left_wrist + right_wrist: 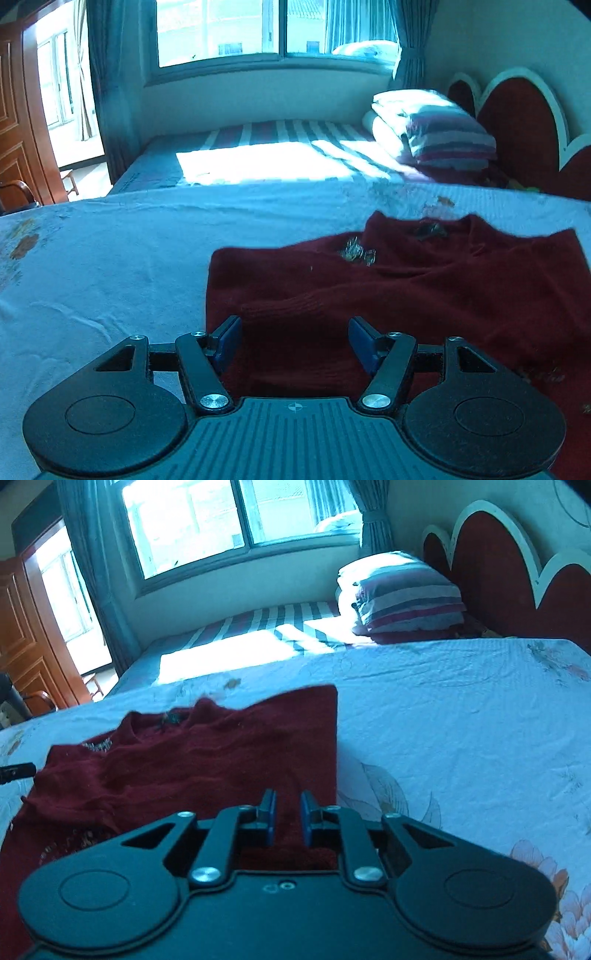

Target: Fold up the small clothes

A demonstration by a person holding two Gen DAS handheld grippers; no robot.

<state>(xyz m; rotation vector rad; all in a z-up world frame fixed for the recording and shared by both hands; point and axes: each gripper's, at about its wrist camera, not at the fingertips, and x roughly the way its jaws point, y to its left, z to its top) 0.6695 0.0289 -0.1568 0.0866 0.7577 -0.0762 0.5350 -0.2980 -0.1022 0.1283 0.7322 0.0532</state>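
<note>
A dark red knit sweater (424, 295) lies partly folded on the light floral bed sheet (103, 266), its sleeves laid over the body. My left gripper (294, 341) is open, its blue pads wide apart over the sweater's near left part, with a ribbed cuff between them. In the right wrist view the sweater (192, 760) lies left of centre with a straight right edge. My right gripper (287, 818) hovers over its near right corner, jaws narrowly apart with a small gap and no cloth between the pads. The tip of the left gripper (16, 771) shows at the far left.
A second bed with a striped sheet (273, 147) stands behind, with stacked pillows (432, 129) and a red scalloped headboard (517, 122). A window (273, 29) with curtains is at the back. A wooden wardrobe (18, 122) and a chair stand at the left.
</note>
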